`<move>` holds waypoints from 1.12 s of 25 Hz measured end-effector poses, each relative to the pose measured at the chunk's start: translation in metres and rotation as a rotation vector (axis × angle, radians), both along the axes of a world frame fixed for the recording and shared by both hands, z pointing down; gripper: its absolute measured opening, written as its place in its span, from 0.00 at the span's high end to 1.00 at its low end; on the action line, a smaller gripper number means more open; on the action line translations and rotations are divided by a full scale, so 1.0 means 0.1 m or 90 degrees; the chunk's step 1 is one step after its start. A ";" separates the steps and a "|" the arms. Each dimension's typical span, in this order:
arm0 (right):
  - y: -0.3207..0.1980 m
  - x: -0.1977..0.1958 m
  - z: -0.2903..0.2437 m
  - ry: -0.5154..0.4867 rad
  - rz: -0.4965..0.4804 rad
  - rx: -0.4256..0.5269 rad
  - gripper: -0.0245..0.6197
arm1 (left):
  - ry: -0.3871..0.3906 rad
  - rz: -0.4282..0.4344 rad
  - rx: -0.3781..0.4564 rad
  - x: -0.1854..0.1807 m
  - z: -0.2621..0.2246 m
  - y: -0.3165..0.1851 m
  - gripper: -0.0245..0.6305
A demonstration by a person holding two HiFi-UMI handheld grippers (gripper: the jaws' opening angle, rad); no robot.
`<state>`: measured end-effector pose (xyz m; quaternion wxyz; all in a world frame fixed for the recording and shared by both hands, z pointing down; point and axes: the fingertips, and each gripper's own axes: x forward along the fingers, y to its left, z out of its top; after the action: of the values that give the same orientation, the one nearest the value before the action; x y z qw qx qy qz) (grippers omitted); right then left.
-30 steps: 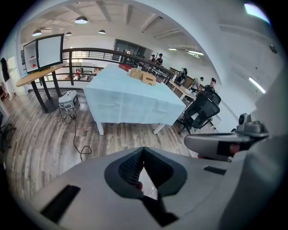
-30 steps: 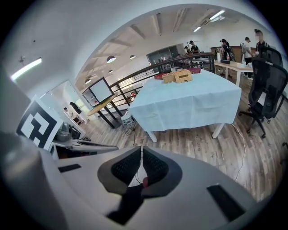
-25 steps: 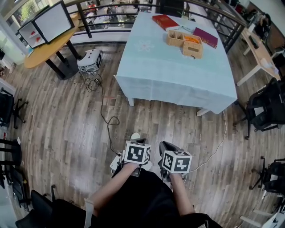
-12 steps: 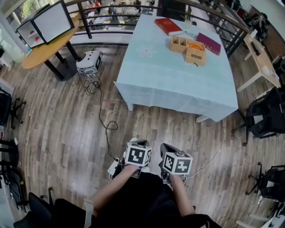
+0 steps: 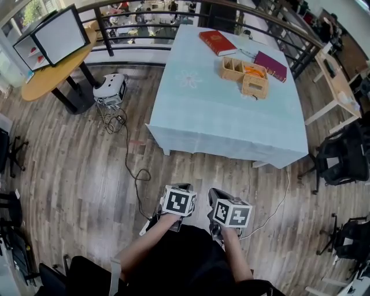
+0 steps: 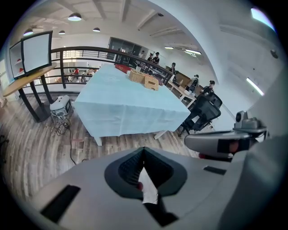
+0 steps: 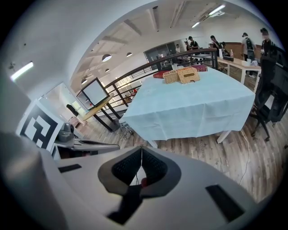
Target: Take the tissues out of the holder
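A wicker tissue holder (image 5: 254, 85) stands at the far side of the table with the light blue cloth (image 5: 225, 115), against a wicker organizer (image 5: 234, 66) that has something orange in it. The holder also shows far off in the left gripper view (image 6: 151, 82) and the right gripper view (image 7: 189, 75). Both grippers are held low, close to the person's body, well short of the table. My left gripper (image 5: 179, 189) (image 6: 144, 148) is shut and empty. My right gripper (image 5: 216, 195) (image 7: 141, 147) is shut too, with nothing between its jaws.
A red book (image 5: 218, 42) and a maroon book (image 5: 270, 65) lie near the holder. A white device (image 5: 110, 88) with cables sits on the wooden floor to the left. A monitor (image 5: 55, 37) stands on a round table. Black chairs (image 5: 341, 159) stand to the right, a railing (image 5: 144, 14) behind.
The table has slid slightly lower in the head view as the person nears it. Both grippers stay shut in the same place before the body.
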<state>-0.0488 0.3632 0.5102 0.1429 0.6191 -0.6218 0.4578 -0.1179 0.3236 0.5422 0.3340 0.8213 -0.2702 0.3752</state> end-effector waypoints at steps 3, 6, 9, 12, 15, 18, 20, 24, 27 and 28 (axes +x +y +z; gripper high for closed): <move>-0.22 0.03 -0.06 0.003 0.012 -0.001 0.94 | 0.004 0.012 -0.007 0.05 -0.05 -0.23 0.95; -0.46 0.07 -0.13 0.009 0.026 0.003 0.94 | 0.009 0.031 -0.006 0.13 -0.12 -0.47 0.95; -0.67 0.09 -0.18 0.004 0.036 0.014 0.94 | 0.011 0.046 -0.003 0.19 -0.16 -0.68 0.95; -0.85 0.11 -0.16 0.008 0.048 0.013 0.94 | 0.017 0.059 0.002 0.23 -0.14 -0.87 0.95; -1.01 0.14 -0.12 0.019 0.063 0.003 0.94 | 0.019 0.069 0.003 0.24 -0.12 -1.07 0.95; -1.14 0.19 -0.06 0.028 0.076 -0.009 0.94 | 0.016 0.074 0.000 0.24 -0.13 -1.24 0.95; -1.19 0.20 -0.03 0.031 0.080 -0.017 0.94 | 0.017 0.077 -0.004 0.25 -0.11 -1.31 0.95; -1.29 0.26 0.02 0.030 0.089 -0.025 0.94 | 0.014 0.089 -0.013 0.32 -0.09 -1.41 0.95; -1.39 0.34 0.04 0.025 0.092 -0.028 0.94 | 0.011 0.097 -0.018 0.42 -0.06 -1.49 0.95; -1.43 0.37 0.06 0.023 0.093 -0.029 0.94 | 0.010 0.099 -0.020 0.45 -0.04 -1.52 0.95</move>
<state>-0.0118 0.2203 0.5158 0.1345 0.6676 -0.5619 0.4696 -0.0730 0.1715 0.5378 0.3191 0.8373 -0.1972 0.3979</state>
